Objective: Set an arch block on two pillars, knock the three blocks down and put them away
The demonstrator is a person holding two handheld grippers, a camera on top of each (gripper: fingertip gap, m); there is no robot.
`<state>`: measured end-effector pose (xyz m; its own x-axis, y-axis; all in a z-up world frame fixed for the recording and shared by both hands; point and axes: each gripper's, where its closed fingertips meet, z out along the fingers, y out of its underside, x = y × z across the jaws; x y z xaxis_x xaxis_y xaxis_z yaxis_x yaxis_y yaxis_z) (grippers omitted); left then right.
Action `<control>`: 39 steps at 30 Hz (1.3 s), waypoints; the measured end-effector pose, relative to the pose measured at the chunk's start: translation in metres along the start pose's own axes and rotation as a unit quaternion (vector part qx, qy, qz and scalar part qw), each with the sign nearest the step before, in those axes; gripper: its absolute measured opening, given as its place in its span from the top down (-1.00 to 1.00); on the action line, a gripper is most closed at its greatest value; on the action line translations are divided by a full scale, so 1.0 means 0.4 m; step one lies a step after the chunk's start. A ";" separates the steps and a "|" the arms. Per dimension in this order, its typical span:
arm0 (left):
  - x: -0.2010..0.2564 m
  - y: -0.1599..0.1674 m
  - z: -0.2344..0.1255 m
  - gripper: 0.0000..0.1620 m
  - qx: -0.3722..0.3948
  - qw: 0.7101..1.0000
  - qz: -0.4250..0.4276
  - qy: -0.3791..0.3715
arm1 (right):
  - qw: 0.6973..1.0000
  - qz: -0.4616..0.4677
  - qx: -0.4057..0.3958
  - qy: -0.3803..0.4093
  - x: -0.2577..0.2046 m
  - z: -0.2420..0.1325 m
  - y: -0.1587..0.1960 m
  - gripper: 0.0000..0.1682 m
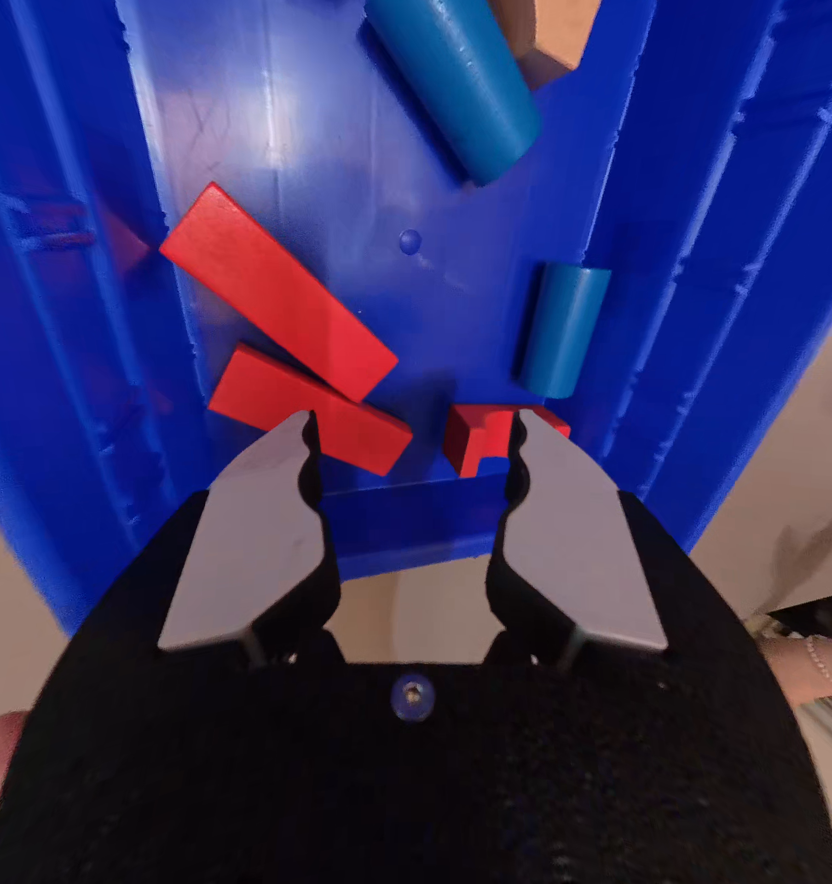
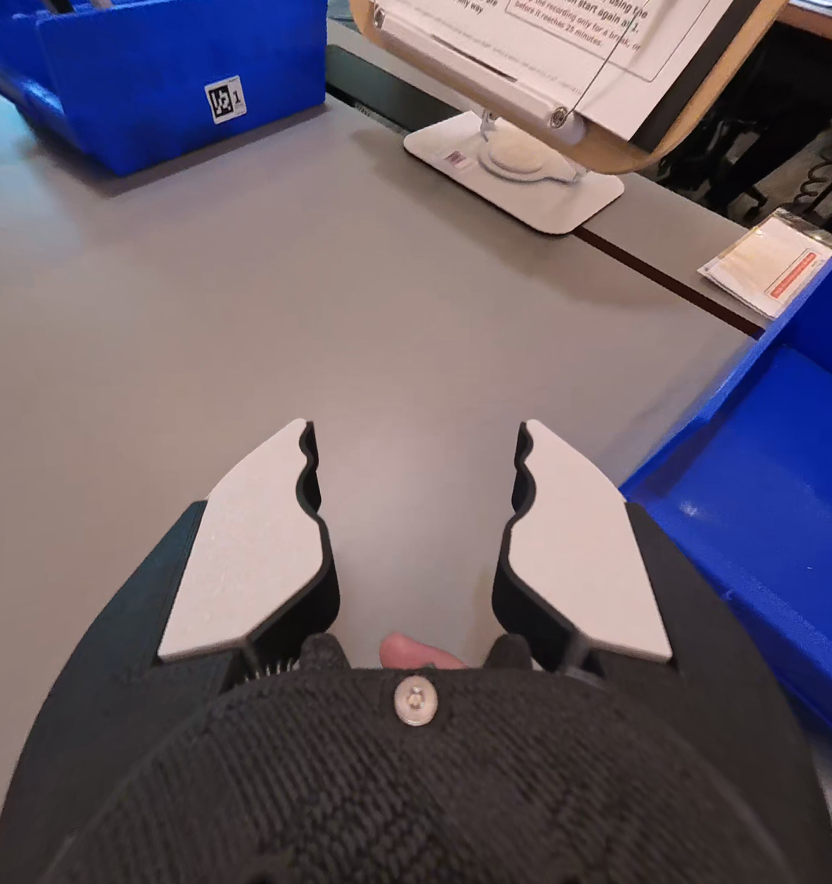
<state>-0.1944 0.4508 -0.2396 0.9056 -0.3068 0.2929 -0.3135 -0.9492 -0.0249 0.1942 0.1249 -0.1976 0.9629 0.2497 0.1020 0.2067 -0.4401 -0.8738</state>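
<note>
The left gripper (image 1: 414,416) is gaping wide and empty over a blue plastic bin (image 1: 691,239), its fingertips hovering above a flat red wooden block (image 1: 356,435) and a notched red block (image 1: 476,435). The right gripper (image 2: 416,425) is hanging equally wide and empty above the grey table (image 2: 309,287).

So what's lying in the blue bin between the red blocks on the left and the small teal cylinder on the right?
Nothing: in the left wrist view only bare bin floor separates the red blocks from the small teal cylinder.
</note>
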 end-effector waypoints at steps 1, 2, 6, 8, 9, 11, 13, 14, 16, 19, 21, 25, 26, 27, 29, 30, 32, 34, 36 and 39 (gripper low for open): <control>0.001 -0.003 0.013 0.08 -0.006 1.000 -0.009 -0.001 | 1.000 -0.005 -0.002 0.001 -0.002 -0.001 0.005 0.05; -0.001 -0.006 0.026 0.08 -0.012 1.000 -0.016 -0.006 | 1.000 -0.009 -0.004 0.001 -0.002 -0.003 0.012 0.05; -0.025 -0.018 0.065 0.11 -0.025 0.998 -0.038 -0.048 | 1.000 -0.008 -0.014 0.000 -0.004 -0.008 0.039 0.05; -0.034 -0.030 0.076 0.17 -0.018 0.997 -0.050 -0.061 | 1.000 -0.007 -0.017 -0.003 -0.006 -0.010 0.052 0.05; -0.038 -0.035 0.079 0.15 -0.016 0.996 -0.055 -0.068 | 1.000 -0.006 -0.019 -0.005 -0.006 -0.010 0.059 0.05; -0.044 -0.036 0.085 0.16 -0.020 0.995 -0.059 -0.083 | 1.000 -0.003 -0.023 -0.004 -0.004 -0.011 0.069 0.05; -0.056 -0.033 0.092 0.17 -0.025 0.993 -0.057 -0.105 | 1.000 0.000 -0.021 -0.005 -0.003 -0.010 0.074 0.05; -0.063 -0.029 0.098 0.17 -0.031 0.991 -0.058 -0.116 | 1.000 0.002 -0.020 -0.006 -0.004 -0.009 0.074 0.06; -0.075 -0.019 0.111 0.23 -0.045 0.989 -0.055 -0.133 | 1.000 0.004 -0.019 -0.007 -0.005 -0.005 0.076 0.06; -0.083 -0.023 0.112 0.31 -0.041 0.987 -0.037 -0.153 | 1.000 0.004 -0.019 -0.011 -0.014 0.001 0.077 0.06; -0.080 -0.028 0.111 0.45 -0.035 0.987 -0.005 -0.156 | 1.000 0.003 -0.021 -0.013 -0.020 0.004 0.080 0.06; -0.080 -0.030 0.111 0.53 -0.021 0.987 0.043 -0.154 | 1.000 0.002 -0.021 -0.017 -0.034 0.011 0.079 0.07; -0.080 -0.029 0.110 0.54 -0.020 0.986 0.055 -0.154 | 1.000 0.005 -0.021 -0.020 -0.039 0.014 0.077 0.08; -0.078 -0.029 0.110 0.55 -0.019 0.985 0.073 -0.155 | 1.000 0.006 -0.020 -0.023 -0.047 0.016 0.073 0.08; -0.080 -0.029 0.108 0.56 -0.013 0.979 0.118 -0.164 | 0.999 0.000 -0.016 -0.028 -0.063 0.020 0.063 0.08; -0.081 -0.028 0.105 0.56 -0.009 0.977 0.133 -0.169 | 0.999 -0.006 -0.015 -0.030 -0.071 0.021 0.058 0.08; -0.063 -0.031 0.094 0.57 0.016 0.977 0.153 -0.149 | 0.999 -0.014 -0.012 -0.032 -0.085 0.023 0.046 0.08; -0.032 -0.034 0.070 0.58 0.056 0.977 0.171 -0.117 | 0.999 -0.017 -0.003 -0.037 -0.099 0.026 0.029 0.09; -0.004 -0.030 0.038 0.58 0.097 0.972 0.192 -0.090 | 0.999 -0.016 0.007 -0.048 -0.117 0.034 0.008 0.10; 0.047 -0.009 -0.014 0.57 0.154 0.965 0.211 -0.024 | 0.996 0.001 0.036 -0.077 -0.150 0.052 -0.037 0.10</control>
<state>-0.1779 0.4490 -0.2287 0.7299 -0.6666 0.1510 -0.5645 -0.7125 -0.4167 0.1299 0.1342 -0.2006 0.9239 0.3815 0.0307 0.1867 -0.3791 -0.9063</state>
